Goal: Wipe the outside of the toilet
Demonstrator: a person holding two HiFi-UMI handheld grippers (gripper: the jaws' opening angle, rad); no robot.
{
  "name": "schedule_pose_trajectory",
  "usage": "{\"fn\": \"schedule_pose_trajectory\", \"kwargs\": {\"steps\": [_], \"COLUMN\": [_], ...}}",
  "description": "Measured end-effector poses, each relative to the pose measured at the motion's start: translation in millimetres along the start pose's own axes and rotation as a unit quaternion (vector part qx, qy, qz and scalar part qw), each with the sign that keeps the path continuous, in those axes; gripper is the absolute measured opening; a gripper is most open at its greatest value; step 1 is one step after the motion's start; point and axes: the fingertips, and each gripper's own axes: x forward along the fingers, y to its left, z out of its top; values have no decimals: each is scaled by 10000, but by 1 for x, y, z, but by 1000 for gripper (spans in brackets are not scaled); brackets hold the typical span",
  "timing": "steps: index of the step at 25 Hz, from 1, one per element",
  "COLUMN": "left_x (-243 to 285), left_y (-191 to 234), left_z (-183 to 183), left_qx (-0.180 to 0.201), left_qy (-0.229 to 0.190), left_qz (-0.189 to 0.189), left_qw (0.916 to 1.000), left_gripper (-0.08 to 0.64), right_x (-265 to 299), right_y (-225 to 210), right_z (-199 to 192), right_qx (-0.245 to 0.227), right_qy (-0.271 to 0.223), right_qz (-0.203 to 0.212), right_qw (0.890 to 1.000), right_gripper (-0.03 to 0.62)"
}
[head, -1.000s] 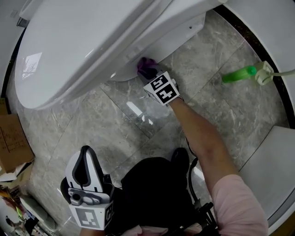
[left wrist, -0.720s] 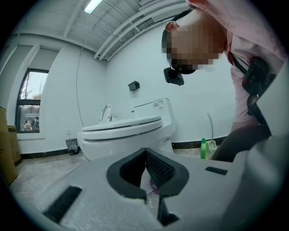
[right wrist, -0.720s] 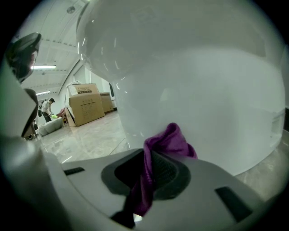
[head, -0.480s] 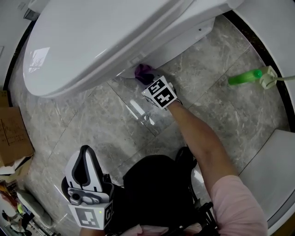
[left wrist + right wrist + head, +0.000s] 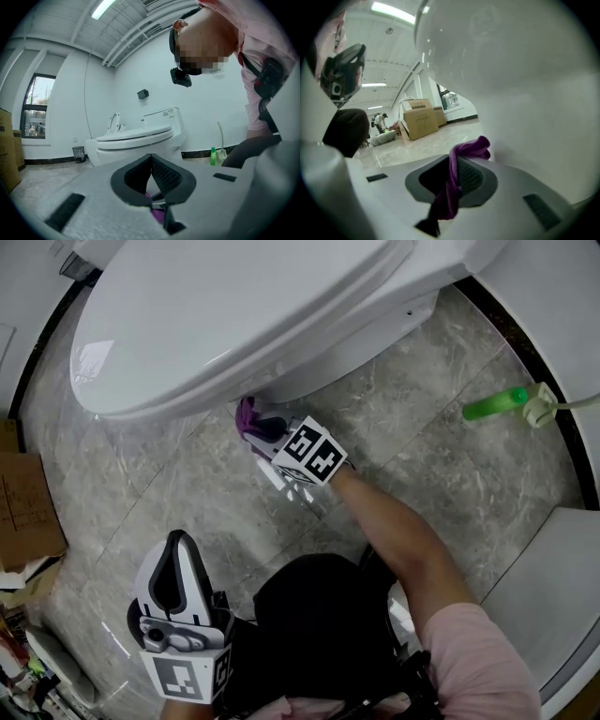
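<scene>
Down on the far left, a flattened cardboard box (image 5: 26,507) lies at the edge of the glossy grey marble-look floor (image 5: 187,493), whose tiles mirror a ceiling light as a bright streak. The left gripper (image 5: 176,549) hangs low and near the person, above a dark trouser knee (image 5: 319,634), well apart from the toilet. Its own view shows its jaws pressed together at the tips with nothing between them. That same view takes in the room: white walls, a window (image 5: 35,110) at the left, a small waste bin (image 5: 78,153) by the skirting and a long strip light (image 5: 104,8) overhead.

The white toilet (image 5: 234,315) fills the far middle of the head view, lid down. Under the overhang of its bowl, the right gripper (image 5: 261,427) is clamped on a purple cloth (image 5: 246,414). The right gripper view shows the cloth (image 5: 457,180) pinched between the jaws, its bunched top end touching the curved white outside of the bowl. A bare forearm and pink sleeve (image 5: 478,662) lead back from that gripper.

Farther right, a green bottle (image 5: 492,404) lies on the tiles just beside a white brush holder (image 5: 539,399), next to the dark border strip where the floor meets the wall.
</scene>
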Motion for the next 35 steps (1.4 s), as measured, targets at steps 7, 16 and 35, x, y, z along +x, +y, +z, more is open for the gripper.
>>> {"fn": "schedule_pose_trajectory", "kwargs": {"steps": [7, 16, 35], "left_x": [6, 52, 147], "left_y": [-12, -54, -106], "left_z": [21, 70, 175], "left_qx": [-90, -180, -67], "left_qy": [-306, -950, -1347], "left_qz": [-382, -1182, -1302], "left_qw": [9988, 9883, 9823], "left_gripper": [8, 8, 8], "right_x": [-53, -175, -394], "right_y": [60, 36, 0], "right_z": [36, 74, 278], "right_qx": [-190, -288, -966], "right_qy": [-405, -699, -1861], "right_qz": [550, -546, -4066], "right_qw": [9975, 9956, 8892], "right_gripper": [57, 58, 60]}}
